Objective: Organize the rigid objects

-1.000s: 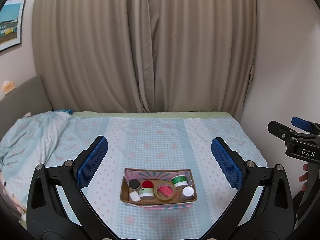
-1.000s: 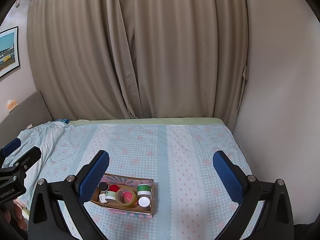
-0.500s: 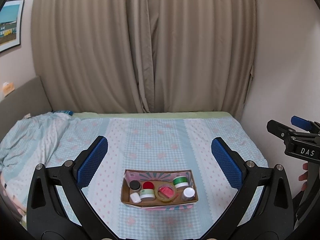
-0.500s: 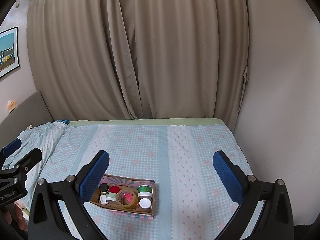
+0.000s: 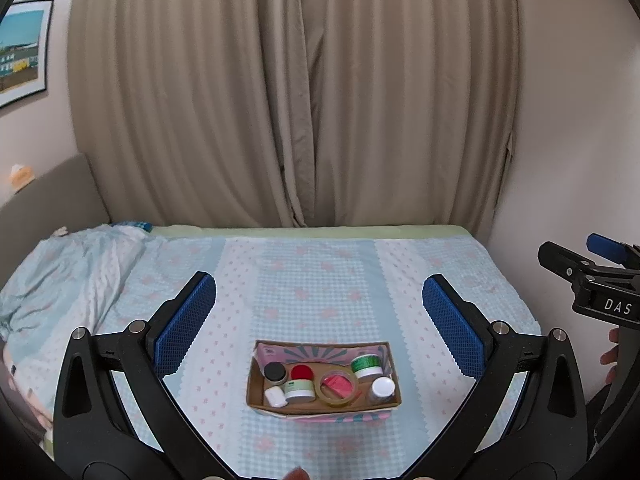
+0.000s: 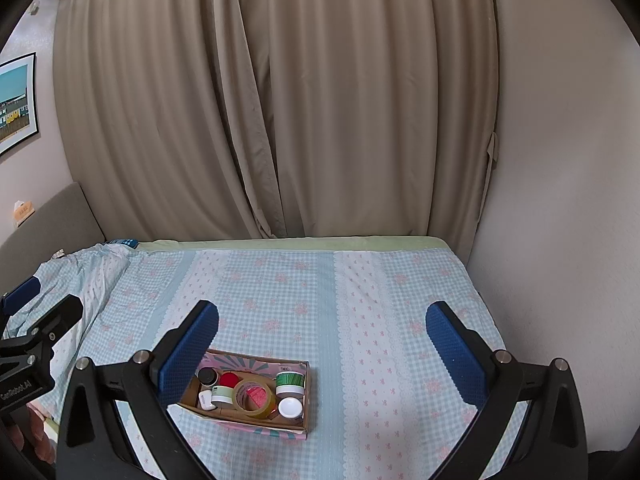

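Here, at the far left of the bed [image 5: 320, 280], rumpled bedding [image 5: 60, 272] lies bunched near a grey headboard [image 5: 44, 200]. The left tool [image 5: 320, 316] hangs above the bedspread with its blue pads spread wide and nothing between them. Below and between those pads in the left wrist view sits the cardboard box [image 5: 256, 384], resting on the bed near its front edge. Inside it, from left to right: a black-lidded jar [image 5: 274, 371] with a small white bottle [image 5: 275, 396] just in front of it, a red-lidded jar [image 5: 302, 372] behind a pale green jar [image 5: 299, 389], a roll of clear tape [image 5: 337, 388] lying flat around a red piece, then a green-lidded jar [image 5: 366, 365] with a white-capped jar [image 5: 382, 388] in front of it. Further right, the right tool [image 6: 322, 344] is likewise held open and empty; in its own view the box [image 6: 306, 400] lies toward its left pad. Beige curtains [image 6: 260, 100] hang behind the bed.
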A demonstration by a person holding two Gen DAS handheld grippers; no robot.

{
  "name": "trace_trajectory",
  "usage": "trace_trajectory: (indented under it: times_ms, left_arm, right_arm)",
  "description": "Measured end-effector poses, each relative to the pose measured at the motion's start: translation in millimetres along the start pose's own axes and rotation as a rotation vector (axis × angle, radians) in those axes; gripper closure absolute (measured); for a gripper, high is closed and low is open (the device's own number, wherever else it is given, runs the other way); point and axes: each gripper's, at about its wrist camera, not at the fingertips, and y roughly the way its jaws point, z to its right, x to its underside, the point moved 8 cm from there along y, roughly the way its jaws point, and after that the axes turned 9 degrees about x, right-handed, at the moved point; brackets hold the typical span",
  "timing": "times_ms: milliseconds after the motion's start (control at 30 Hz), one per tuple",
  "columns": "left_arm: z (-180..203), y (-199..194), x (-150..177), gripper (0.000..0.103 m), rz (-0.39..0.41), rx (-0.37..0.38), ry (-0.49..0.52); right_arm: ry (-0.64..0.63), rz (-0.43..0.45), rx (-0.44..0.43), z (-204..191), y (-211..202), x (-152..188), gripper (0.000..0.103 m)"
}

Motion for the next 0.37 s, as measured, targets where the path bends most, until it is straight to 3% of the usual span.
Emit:
trace_trajectory:
  times_ms: [367]
  left_arm:
    - [3.1, -9.2, -0.6, 0.0, 0.048, 0.024, -0.001]
  right_arm:
    - [-0.002, 0.001, -0.001, -0.3, 0.0, -0.4, 0.0]
